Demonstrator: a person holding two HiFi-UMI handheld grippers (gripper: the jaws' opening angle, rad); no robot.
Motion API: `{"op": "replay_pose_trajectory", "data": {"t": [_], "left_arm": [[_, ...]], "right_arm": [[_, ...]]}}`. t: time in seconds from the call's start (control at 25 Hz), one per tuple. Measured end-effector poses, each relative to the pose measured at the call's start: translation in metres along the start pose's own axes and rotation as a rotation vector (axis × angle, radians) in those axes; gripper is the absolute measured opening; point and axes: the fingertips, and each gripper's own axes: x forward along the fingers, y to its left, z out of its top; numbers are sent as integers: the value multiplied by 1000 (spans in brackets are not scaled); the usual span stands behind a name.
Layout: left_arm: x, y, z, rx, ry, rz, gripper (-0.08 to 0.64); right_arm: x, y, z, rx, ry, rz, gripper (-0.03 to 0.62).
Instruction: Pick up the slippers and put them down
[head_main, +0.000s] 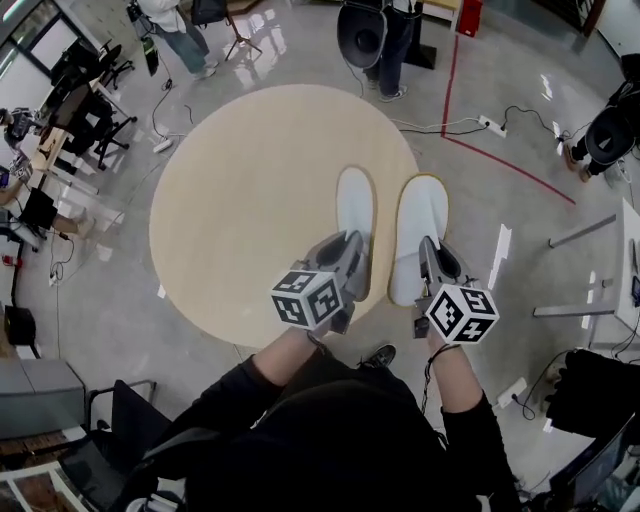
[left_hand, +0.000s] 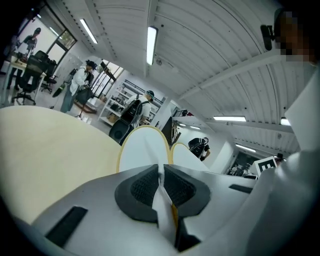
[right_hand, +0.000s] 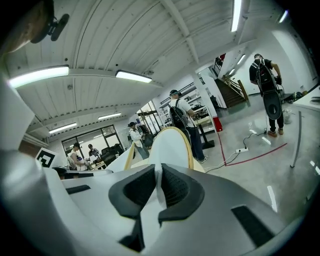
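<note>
Two white slippers with pale yellow rims are held side by side over the right front part of the round beige table (head_main: 240, 200). My left gripper (head_main: 350, 255) is shut on the heel end of the left slipper (head_main: 355, 205), and my right gripper (head_main: 429, 258) is shut on the heel end of the right slipper (head_main: 422, 225). In the left gripper view the dark pads of my left gripper (left_hand: 161, 184) pinch the slipper's thin edge, and the held slipper (left_hand: 145, 147) points away with the other slipper (left_hand: 187, 157) beside it. In the right gripper view my right gripper (right_hand: 157, 186) clamps its slipper (right_hand: 172, 147) the same way.
People (head_main: 385, 40) stand beyond the table's far side. Desks and office chairs (head_main: 85, 110) line the left. A power strip with cables (head_main: 490, 124) and a red floor line (head_main: 500, 160) lie to the right, near a metal table frame (head_main: 585, 290).
</note>
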Motion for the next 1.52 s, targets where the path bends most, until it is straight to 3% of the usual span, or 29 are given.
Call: {"op": "replay_pose_trajectory", "data": {"t": [0.24, 0.48, 0.76, 1.0, 1.24, 1.52], "left_arm": [[11, 2, -20, -23, 13, 111, 40], [22, 36, -26, -36, 8, 181, 40], [65, 89, -20, -83, 17, 203, 40], [112, 139, -17, -105, 75, 221, 40], [144, 175, -31, -147, 153, 270, 40], [189, 198, -52, -214, 189, 319, 40]], "right_arm": [[6, -38, 3, 22, 24, 72, 34], [46, -60, -13, 24, 76, 77, 34], [109, -64, -25, 25, 161, 88, 34], [177, -78, -26, 38, 229, 76, 34], [225, -101, -44, 82, 313, 68, 35], [272, -131, -72, 124, 388, 119, 35]]}}
